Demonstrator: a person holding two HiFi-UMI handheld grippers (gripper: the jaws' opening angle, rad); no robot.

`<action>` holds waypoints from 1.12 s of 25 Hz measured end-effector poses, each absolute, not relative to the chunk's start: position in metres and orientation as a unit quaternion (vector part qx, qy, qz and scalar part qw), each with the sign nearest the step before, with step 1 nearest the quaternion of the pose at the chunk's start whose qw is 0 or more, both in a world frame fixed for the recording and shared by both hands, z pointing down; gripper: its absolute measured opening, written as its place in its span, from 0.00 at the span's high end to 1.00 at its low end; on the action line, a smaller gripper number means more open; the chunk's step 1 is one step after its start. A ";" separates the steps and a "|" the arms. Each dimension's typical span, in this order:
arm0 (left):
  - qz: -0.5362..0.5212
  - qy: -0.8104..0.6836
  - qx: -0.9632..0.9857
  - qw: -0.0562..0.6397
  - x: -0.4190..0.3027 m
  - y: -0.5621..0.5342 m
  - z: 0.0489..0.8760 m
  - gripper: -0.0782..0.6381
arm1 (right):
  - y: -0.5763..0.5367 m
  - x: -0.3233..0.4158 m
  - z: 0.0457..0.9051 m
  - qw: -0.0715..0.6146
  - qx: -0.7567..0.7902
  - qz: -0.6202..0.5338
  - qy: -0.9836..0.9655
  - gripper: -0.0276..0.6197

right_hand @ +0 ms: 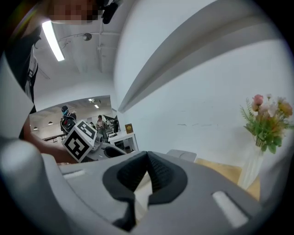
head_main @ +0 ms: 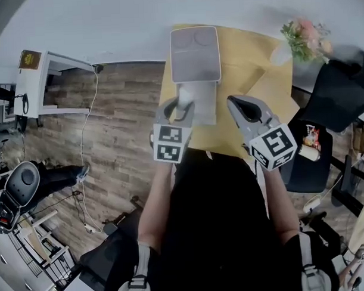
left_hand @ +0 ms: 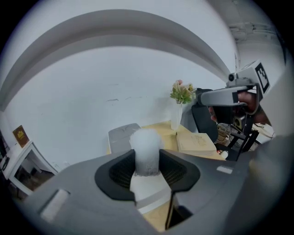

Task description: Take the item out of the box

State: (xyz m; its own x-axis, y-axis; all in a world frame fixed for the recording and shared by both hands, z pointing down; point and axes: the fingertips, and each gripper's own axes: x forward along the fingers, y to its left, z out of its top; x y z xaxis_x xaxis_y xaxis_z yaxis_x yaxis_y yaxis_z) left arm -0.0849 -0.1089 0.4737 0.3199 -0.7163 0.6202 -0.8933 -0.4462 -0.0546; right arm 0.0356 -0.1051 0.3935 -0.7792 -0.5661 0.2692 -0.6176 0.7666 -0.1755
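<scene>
White item (left_hand: 146,143), a column wrapped in frosted foam netting, stands upright between the jaws of the left gripper (left_hand: 147,158). Their ribbed black pads press on its two sides. It bears no label or print that can be read. Directly beneath it lies the pale open box (head_main: 205,105), but whether its lower end is clear of the box cannot be made out. That gripper points forward and down over the near left part of the box, on a bare forearm stretched out from the body. Its marker cube (head_main: 169,142), printed with black-and-white squares, faces the head camera.

The right gripper (right_hand: 147,158) is held just right of the box and nearly level. Its jaw tips are together with nothing between them, and the box shows pale through the gap behind the tips. Its own marker cube (head_main: 274,146) is tilted toward the person.

On the far side of the box its grey lid (head_main: 194,52) lies open on the yellow table (head_main: 250,56). Right of the box are a tan book (left_hand: 195,142) and, farther back, a white vase of flowers (head_main: 303,39). Well left of the box, a brown plaque (head_main: 29,59) with a gold emblem stands on a white cabinet (head_main: 49,87); its writing is too small to read.
</scene>
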 end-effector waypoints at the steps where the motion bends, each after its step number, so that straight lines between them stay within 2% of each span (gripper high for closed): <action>1: 0.286 -0.505 0.801 0.146 -0.084 -0.109 0.468 0.65 | -0.106 0.034 0.391 0.095 0.310 0.134 -0.936 0.95; 13: 0.175 -0.538 0.817 0.112 -0.088 -0.120 0.390 0.65 | -0.123 0.017 0.332 0.043 0.281 0.101 -0.953 0.95; 28: 0.039 -0.553 0.830 0.070 -0.080 -0.132 0.320 0.65 | -0.136 0.030 0.305 0.035 0.285 0.057 -0.956 0.95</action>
State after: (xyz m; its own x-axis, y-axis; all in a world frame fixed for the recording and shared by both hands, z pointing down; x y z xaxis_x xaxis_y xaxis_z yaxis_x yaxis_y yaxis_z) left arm -0.0800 -0.1323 0.3203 0.3863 -0.9113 0.1424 -0.9223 -0.3797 0.0721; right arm 0.0304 -0.1363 0.3052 -0.8352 -0.5407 0.1005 -0.5488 0.8311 -0.0896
